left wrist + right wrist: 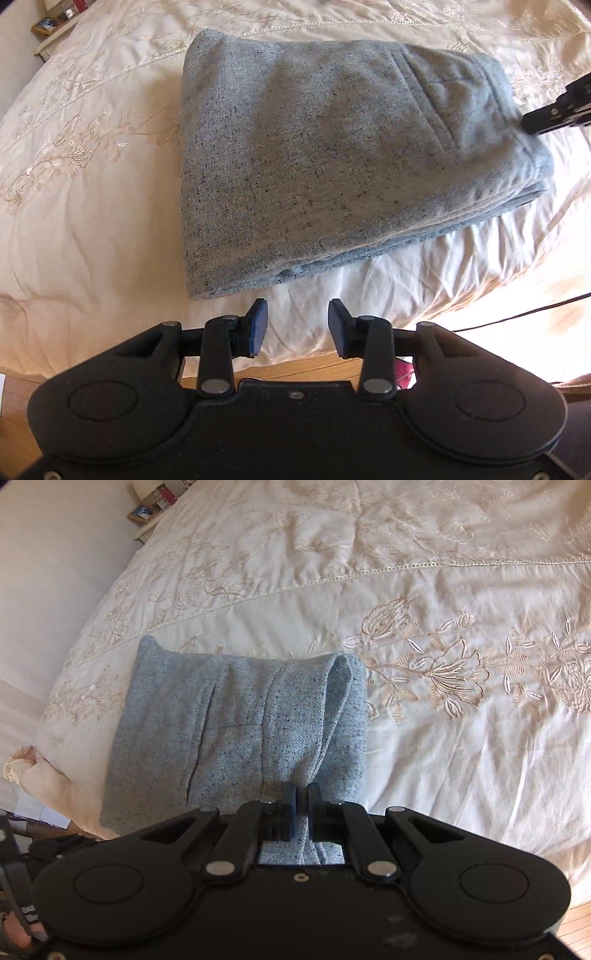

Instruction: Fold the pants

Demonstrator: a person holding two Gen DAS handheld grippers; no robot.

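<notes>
The grey speckled pants point(332, 158) lie folded into a thick rectangle on a cream embroidered bedspread point(92, 147). My left gripper point(298, 325) stands open just short of the fold's near edge, nothing between its blue pads. In the left wrist view my right gripper point(535, 123) reaches in at the pants' right edge. In the right wrist view that right gripper point(301, 797) is shut on a pinch of the pants point(221, 731), and the cloth rises in a ridge from the jaws toward the far corner.
The bedspread point(443, 590) stretches wide to the right and beyond the pants. A bedside shelf with small items point(151, 509) stands at the far left. Wooden floor point(295, 373) shows below the bed's near edge, and a dark cable point(517, 317) runs at the right.
</notes>
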